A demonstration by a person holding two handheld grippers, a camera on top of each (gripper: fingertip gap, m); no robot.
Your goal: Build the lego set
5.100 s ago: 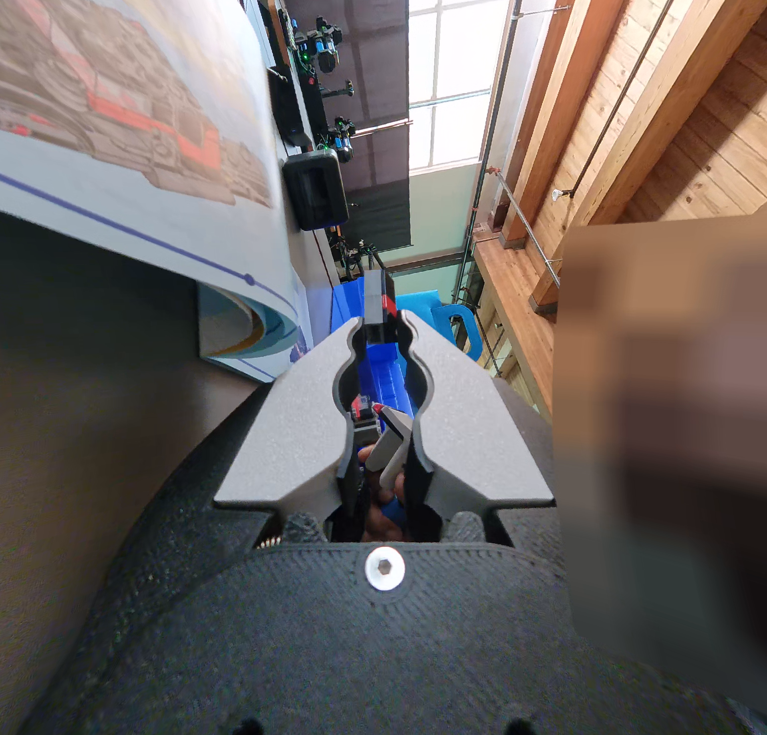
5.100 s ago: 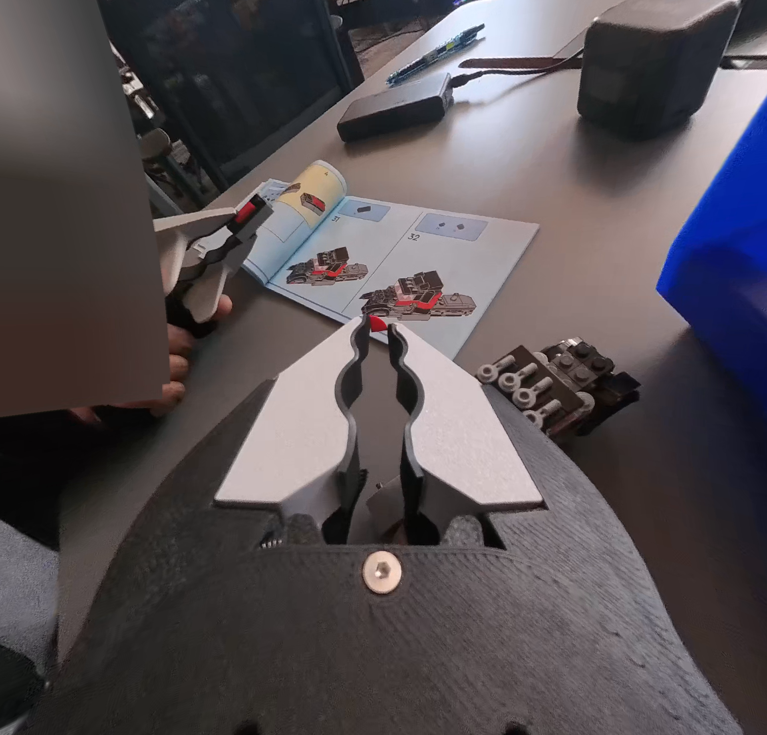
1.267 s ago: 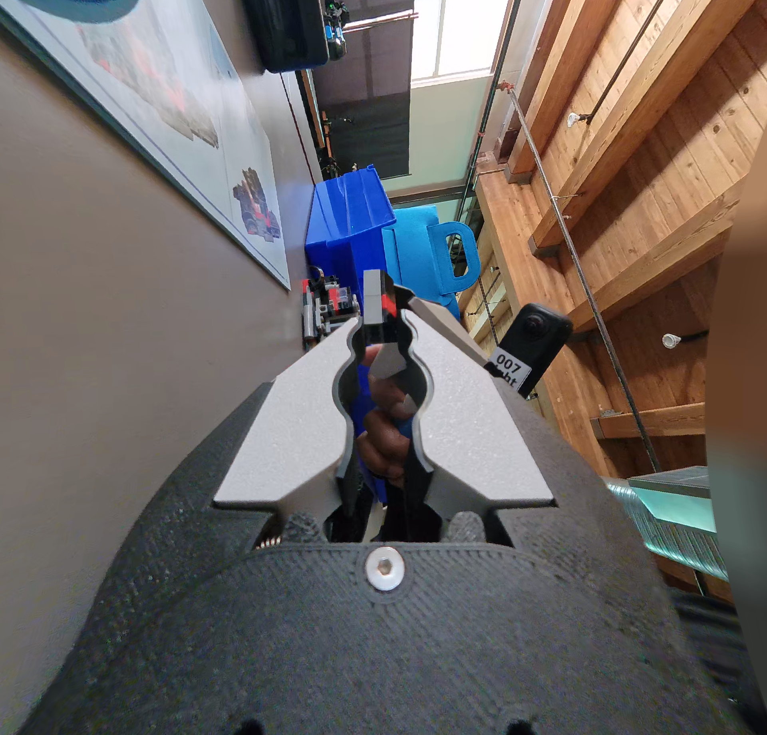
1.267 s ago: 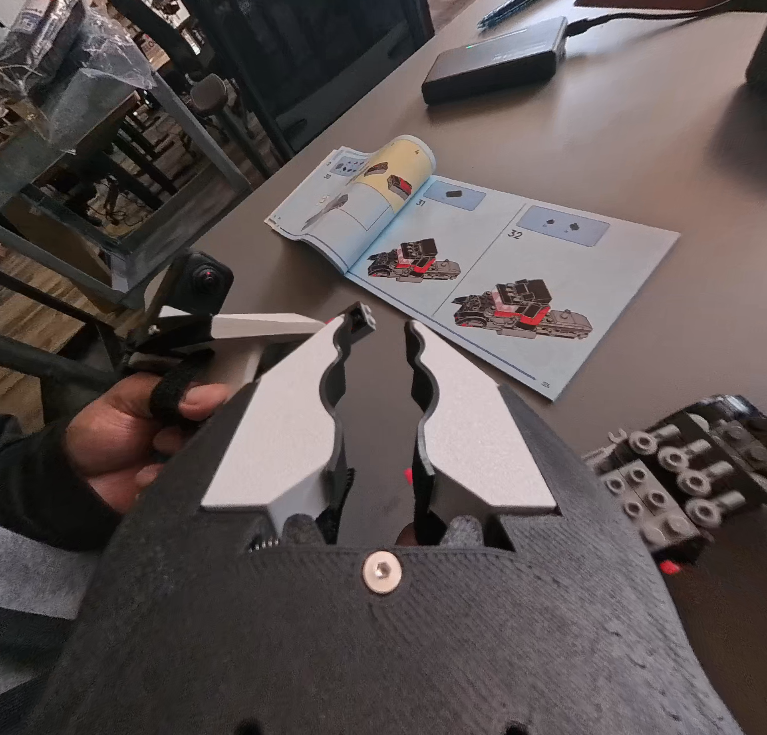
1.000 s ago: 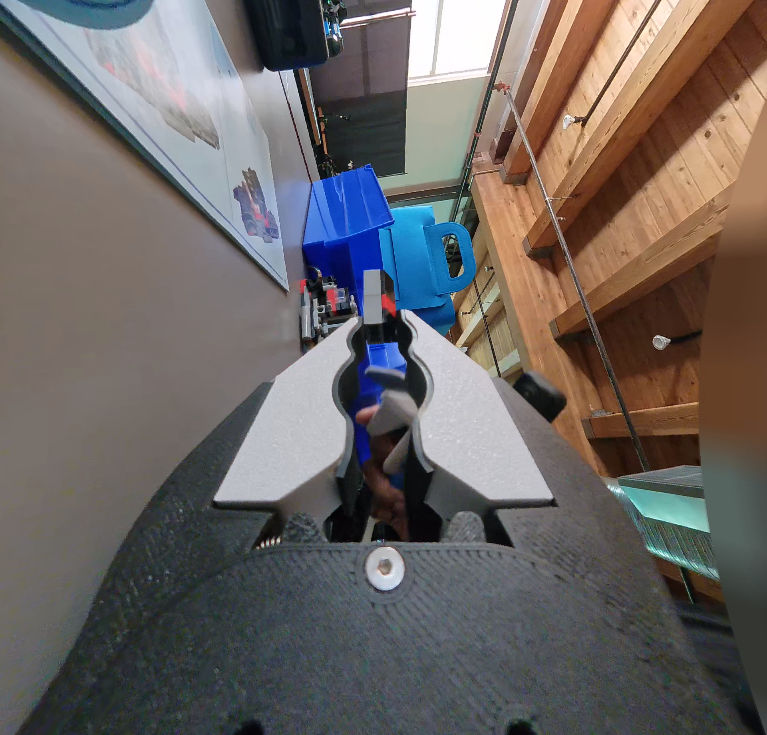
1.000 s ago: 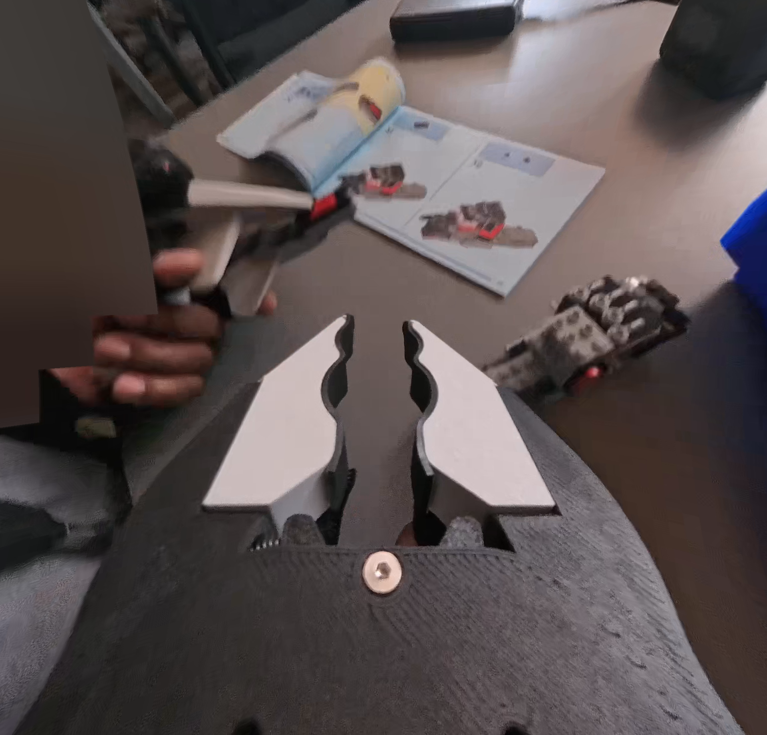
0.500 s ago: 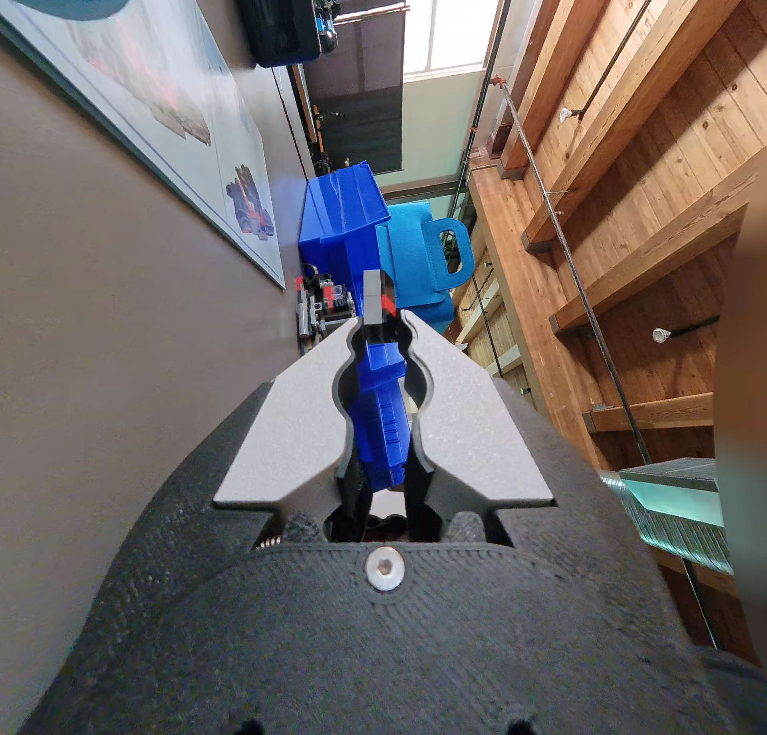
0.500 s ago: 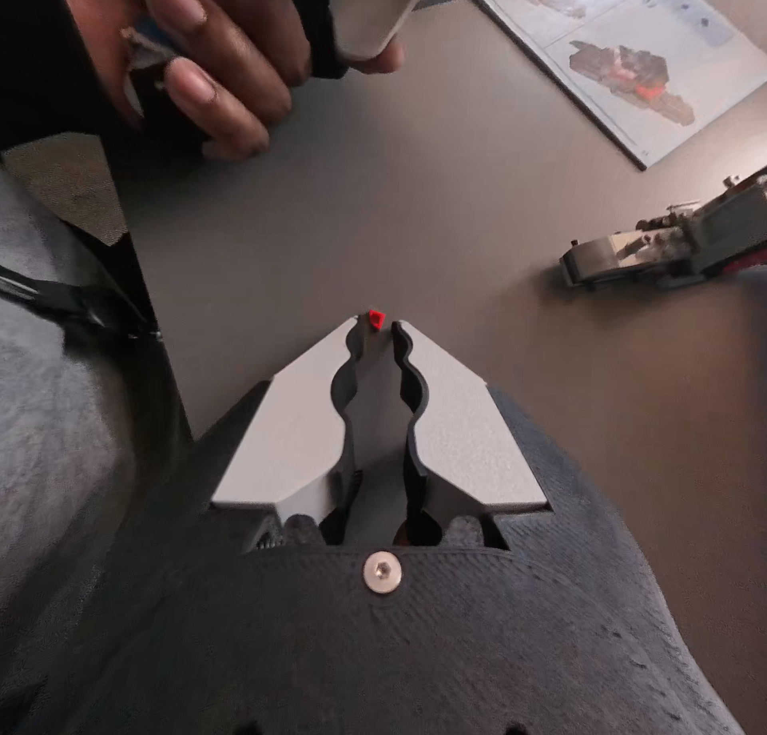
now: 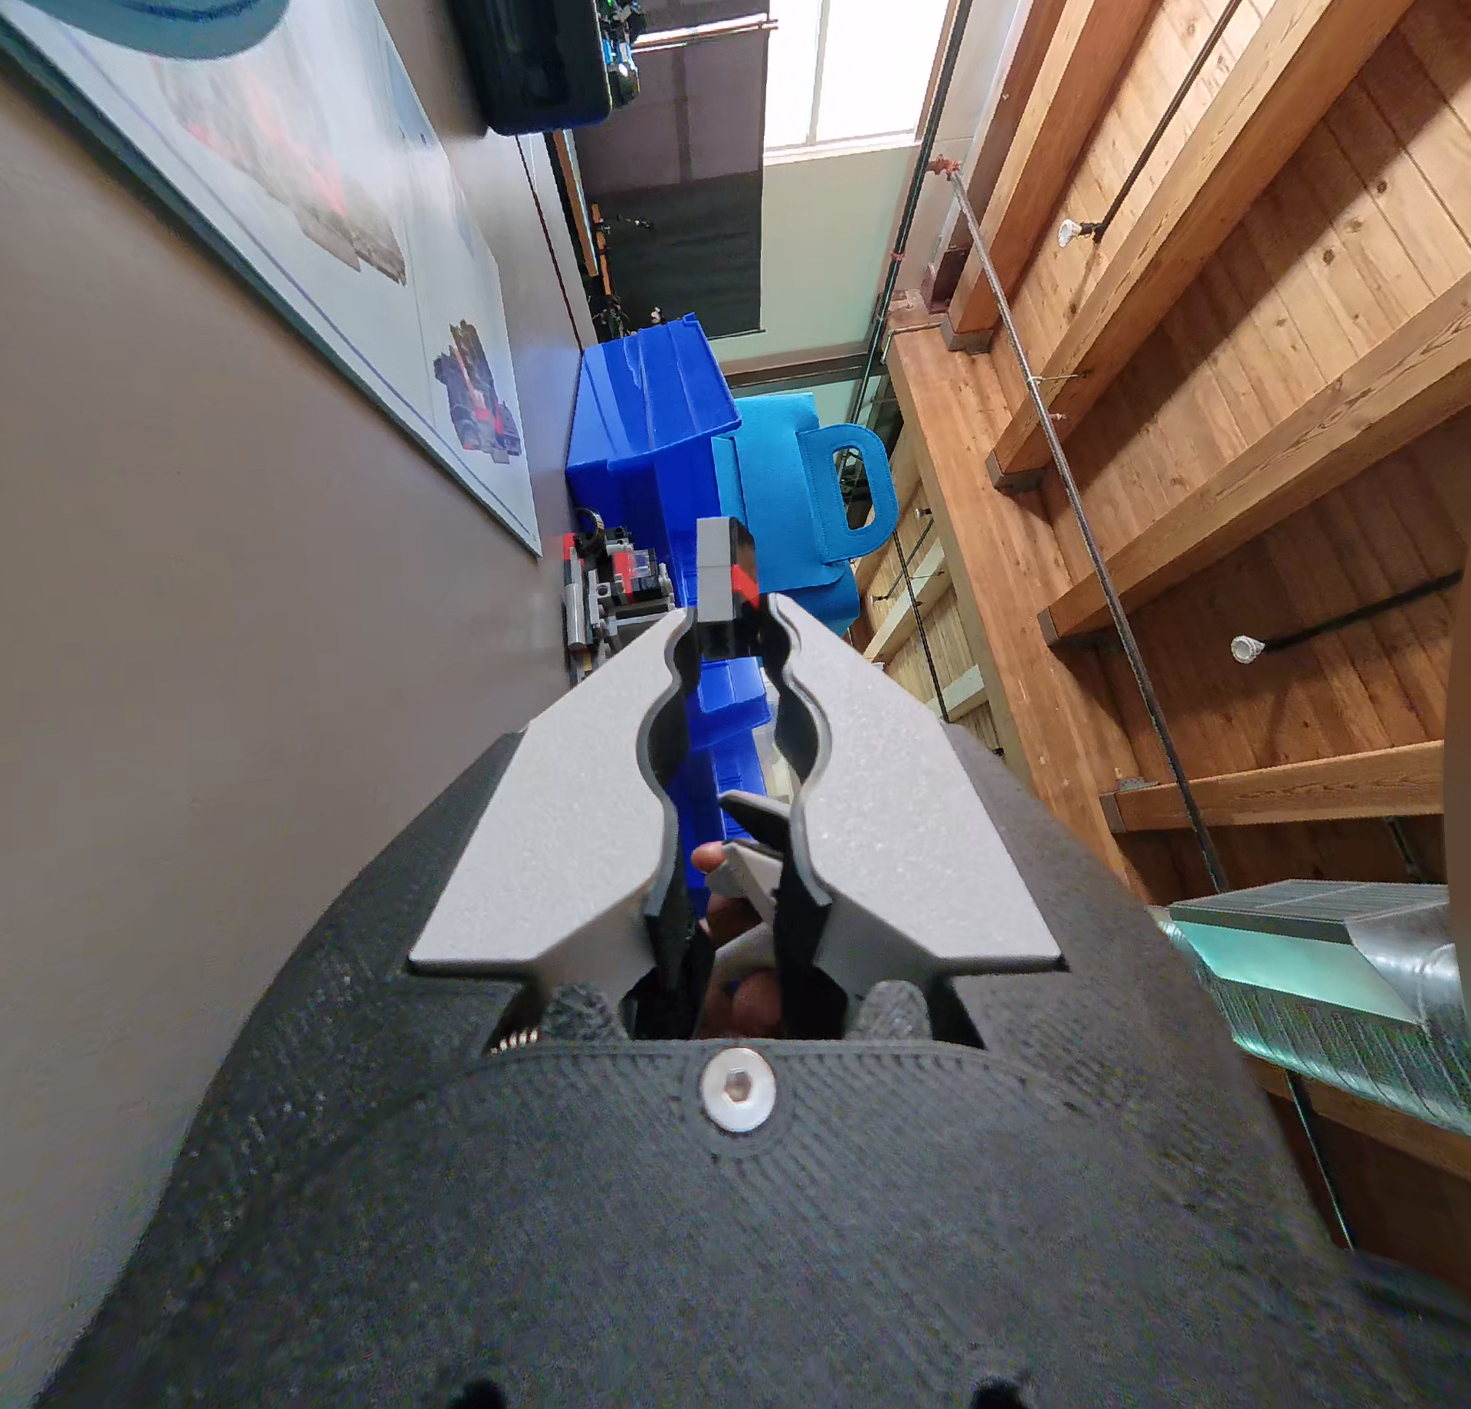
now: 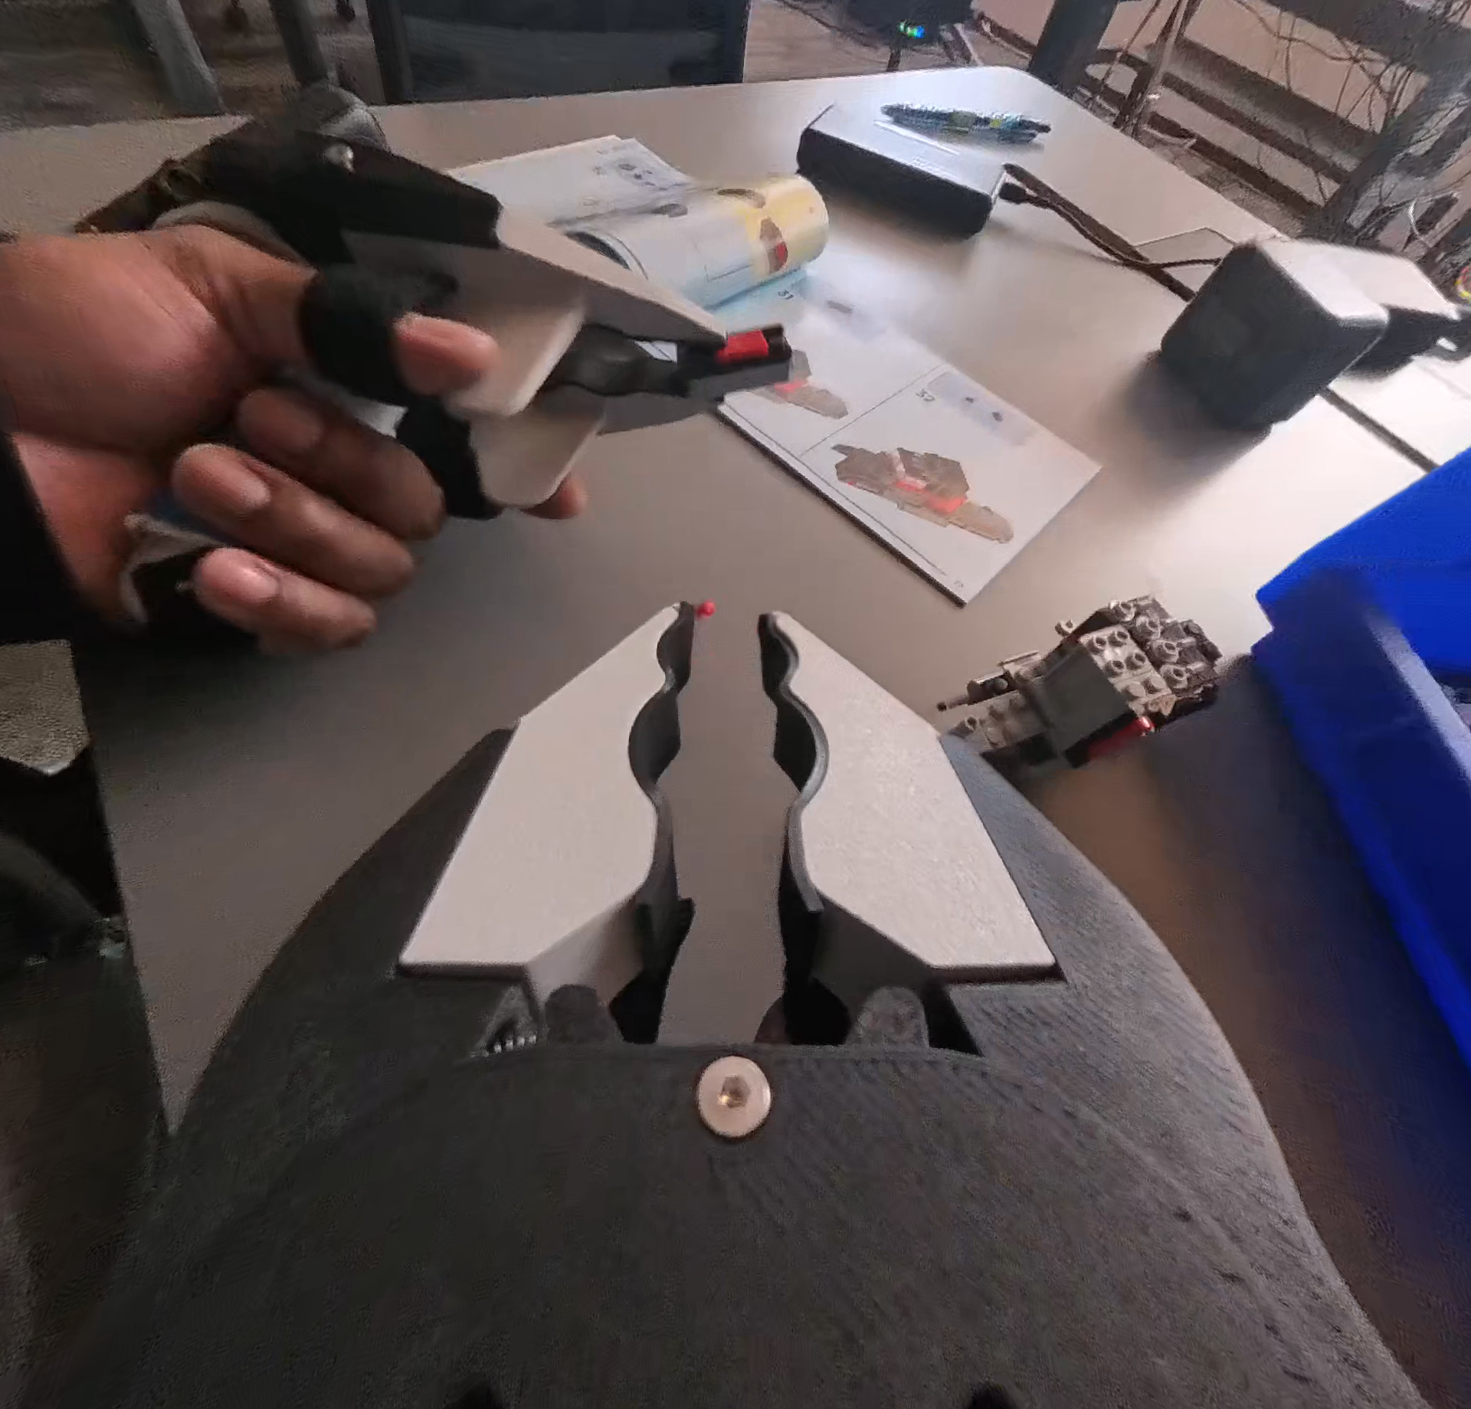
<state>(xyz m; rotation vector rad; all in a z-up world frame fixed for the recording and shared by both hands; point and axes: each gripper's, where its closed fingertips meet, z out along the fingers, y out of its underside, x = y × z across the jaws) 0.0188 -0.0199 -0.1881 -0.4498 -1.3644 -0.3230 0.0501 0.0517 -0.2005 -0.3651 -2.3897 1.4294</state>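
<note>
My left gripper (image 9: 728, 624) is shut on a small grey, black and red lego sub-assembly (image 9: 720, 575), held in the air on its side; it also shows in the right wrist view (image 10: 736, 364), held by a hand. My right gripper (image 10: 724, 614) is open, below and right of the left one. A tiny red piece (image 10: 704, 609) sits at its left fingertip, and I cannot tell if it clings there. The dark grey lego build (image 10: 1090, 686) lies on the table to the right, and shows in the left wrist view (image 9: 609, 599).
The open instruction booklet (image 10: 915, 447) lies beyond the grippers. A blue bin (image 10: 1369, 654) stands at the right by the build. A black power bank (image 10: 899, 169), a pen (image 10: 963, 119) and a black box (image 10: 1266, 336) sit at the table's far side. Left tips to right tips: about 8 cm.
My right gripper was shut on the tiny red piece half a second ago; its jaws now stand apart and it has tilted up toward the left gripper. The left gripper keeps its hold.
</note>
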